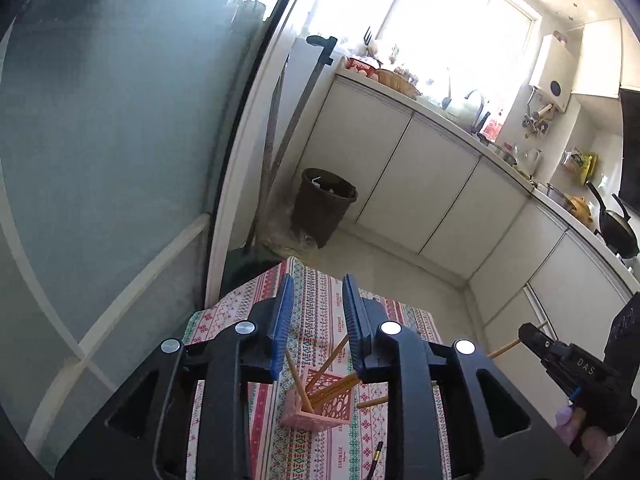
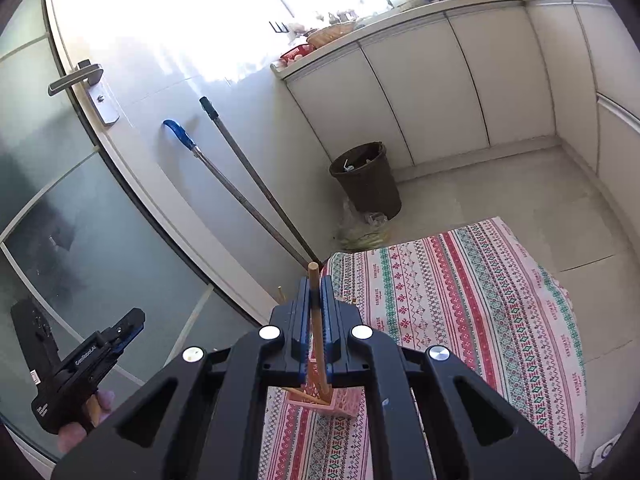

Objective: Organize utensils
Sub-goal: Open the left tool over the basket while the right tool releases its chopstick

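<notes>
A pink lattice holder (image 1: 320,404) stands on the patterned tablecloth (image 1: 320,320) and holds several wooden chopsticks (image 1: 332,390). My left gripper (image 1: 318,296) is open and empty, above and behind the holder. My right gripper (image 2: 316,300) is shut on a wooden chopstick (image 2: 319,344), whose lower end reaches into the pink holder (image 2: 340,402). The right gripper also shows in the left wrist view (image 1: 532,334), with the chopstick (image 1: 506,349) sticking out. The left gripper shows at the left of the right wrist view (image 2: 130,326).
A dark-tipped utensil (image 1: 376,456) lies on the cloth in front of the holder. A dark bin (image 2: 366,178), two long handles (image 2: 248,184) against the wall, a glass door (image 2: 60,200) and white cabinets (image 2: 440,92) surround the table.
</notes>
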`<move>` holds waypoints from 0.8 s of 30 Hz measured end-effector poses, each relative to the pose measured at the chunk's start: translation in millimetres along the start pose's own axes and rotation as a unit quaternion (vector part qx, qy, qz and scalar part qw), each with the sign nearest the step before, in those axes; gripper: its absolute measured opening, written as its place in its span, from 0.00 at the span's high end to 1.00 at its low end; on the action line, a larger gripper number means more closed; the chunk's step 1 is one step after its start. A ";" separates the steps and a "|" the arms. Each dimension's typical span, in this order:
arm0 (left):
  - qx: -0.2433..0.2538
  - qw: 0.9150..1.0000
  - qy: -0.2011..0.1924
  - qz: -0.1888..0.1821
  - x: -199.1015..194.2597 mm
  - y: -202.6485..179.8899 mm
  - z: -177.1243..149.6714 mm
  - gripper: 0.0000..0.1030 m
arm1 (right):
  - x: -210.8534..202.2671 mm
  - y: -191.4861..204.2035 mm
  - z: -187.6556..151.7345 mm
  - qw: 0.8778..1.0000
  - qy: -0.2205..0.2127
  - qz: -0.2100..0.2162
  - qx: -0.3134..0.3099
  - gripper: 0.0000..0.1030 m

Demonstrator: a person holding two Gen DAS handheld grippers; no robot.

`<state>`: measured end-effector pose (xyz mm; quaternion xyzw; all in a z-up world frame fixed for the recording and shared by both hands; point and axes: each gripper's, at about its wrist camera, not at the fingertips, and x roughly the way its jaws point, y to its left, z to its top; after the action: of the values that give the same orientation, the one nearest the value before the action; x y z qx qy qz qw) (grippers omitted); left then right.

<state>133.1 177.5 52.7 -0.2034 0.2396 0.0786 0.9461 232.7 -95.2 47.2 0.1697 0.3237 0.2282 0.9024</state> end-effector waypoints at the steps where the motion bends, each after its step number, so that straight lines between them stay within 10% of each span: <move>1: 0.007 1.000 0.003 0.008 0.9 0.5 -2.0 0.76 | 4.5 2.7 -1.7 1.000 -0.002 -0.004 -0.003 0.95; 12: 0.014 0.999 0.030 0.009 7.6 5.9 -5.8 0.71 | 65.2 31.7 -29.4 0.999 0.041 -0.005 -0.023 0.93; 24: 0.058 0.995 0.086 0.008 14.9 -19.7 -48.5 0.56 | 36.6 23.6 -61.0 0.991 0.038 -0.090 -0.094 0.61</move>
<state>130.5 140.0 13.5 -0.1525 0.3257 0.0547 0.9315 210.3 -46.7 -5.3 0.0459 0.3493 0.1820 0.9180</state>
